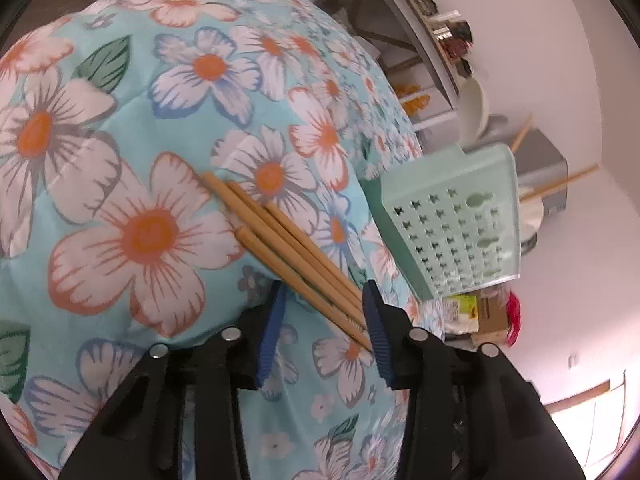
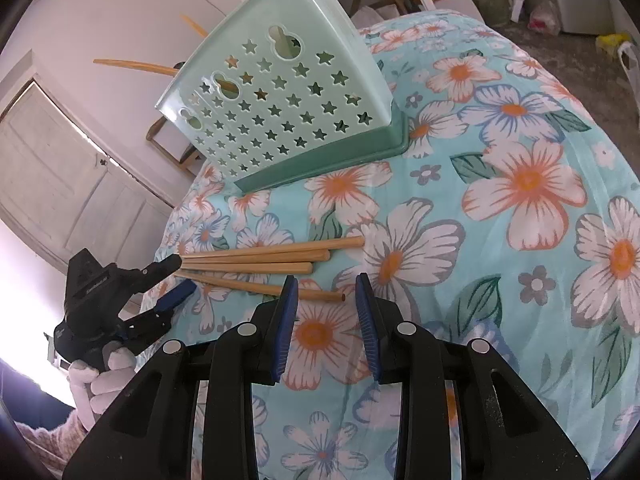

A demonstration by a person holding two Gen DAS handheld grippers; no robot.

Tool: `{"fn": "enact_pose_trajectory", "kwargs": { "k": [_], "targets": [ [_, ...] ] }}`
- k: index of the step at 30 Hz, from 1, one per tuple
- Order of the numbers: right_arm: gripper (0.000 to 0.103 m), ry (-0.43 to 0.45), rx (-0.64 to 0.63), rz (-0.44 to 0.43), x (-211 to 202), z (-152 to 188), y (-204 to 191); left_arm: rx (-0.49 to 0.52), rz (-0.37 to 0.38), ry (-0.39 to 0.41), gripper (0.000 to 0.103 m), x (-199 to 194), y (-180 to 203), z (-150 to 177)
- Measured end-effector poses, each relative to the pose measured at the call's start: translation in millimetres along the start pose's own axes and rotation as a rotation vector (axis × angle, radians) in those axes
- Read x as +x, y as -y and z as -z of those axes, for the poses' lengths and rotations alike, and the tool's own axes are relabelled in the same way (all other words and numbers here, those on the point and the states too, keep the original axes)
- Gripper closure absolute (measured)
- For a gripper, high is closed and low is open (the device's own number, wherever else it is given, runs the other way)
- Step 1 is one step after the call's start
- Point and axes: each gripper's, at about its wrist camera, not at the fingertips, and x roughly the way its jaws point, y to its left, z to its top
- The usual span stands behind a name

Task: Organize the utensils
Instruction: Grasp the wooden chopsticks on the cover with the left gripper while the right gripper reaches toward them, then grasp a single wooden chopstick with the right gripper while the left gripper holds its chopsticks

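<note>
Several wooden chopsticks (image 1: 288, 240) lie side by side on the floral cloth (image 1: 132, 128). In the left wrist view my left gripper (image 1: 326, 288) straddles their thin ends. The right pad touches them, and a gap shows at the left pad. From the right wrist view, the left gripper (image 2: 178, 276), held by a white-gloved hand (image 2: 100, 376), stands around the chopsticks' (image 2: 256, 258) left ends. My right gripper (image 2: 326, 284) is open, and the thick end of the nearest chopstick lies between its fingertips. A mint-green holder with star holes (image 2: 280, 92) stands behind, with chopsticks (image 2: 132, 65) poking out of it.
The cloth-covered surface drops off just left of the chopsticks. A white door (image 2: 52, 168) stands beyond that edge. Boxes and packets (image 1: 488, 316) sit on the floor below the holder (image 1: 452, 216). Shelving with clutter (image 1: 420, 32) and bags (image 2: 544, 16) lie farther off.
</note>
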Motion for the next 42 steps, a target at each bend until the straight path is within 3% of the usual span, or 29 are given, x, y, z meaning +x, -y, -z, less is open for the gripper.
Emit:
{"fn": "enact_pose_trajectory", "kwargs": {
  "k": [10, 21, 25, 32, 37, 42],
  "targets": [
    [0.073, -0.011, -0.002, 0.004, 5, -2, -3, -0.141, 0.031, 0.005, 0.09, 1, -21, -5],
    [0.073, -0.024, -0.008, 0.015, 10, -9, -5, -0.202, 0.086, -0.059, 0.092, -14, -30, 4],
    [0.073, -0.03, -0.011, 0.017, 11, -10, -5, -0.241, 0.127, -0.072, 0.074, -13, -32, 2],
    [0.075, -0.032, -0.009, 0.02, 12, -10, -4, -0.326, 0.12, -0.09, 0.071, -6, -35, -5],
    [0.075, -0.037, -0.008, 0.018, 10, -11, 0, -0.316, 0.089, -0.079, 0.074, -3, -32, -6],
    [0.075, -0.043, -0.003, 0.011, 10, -12, 3, -0.326, 0.066, -0.082, 0.09, 3, -33, -6]
  ]
}}
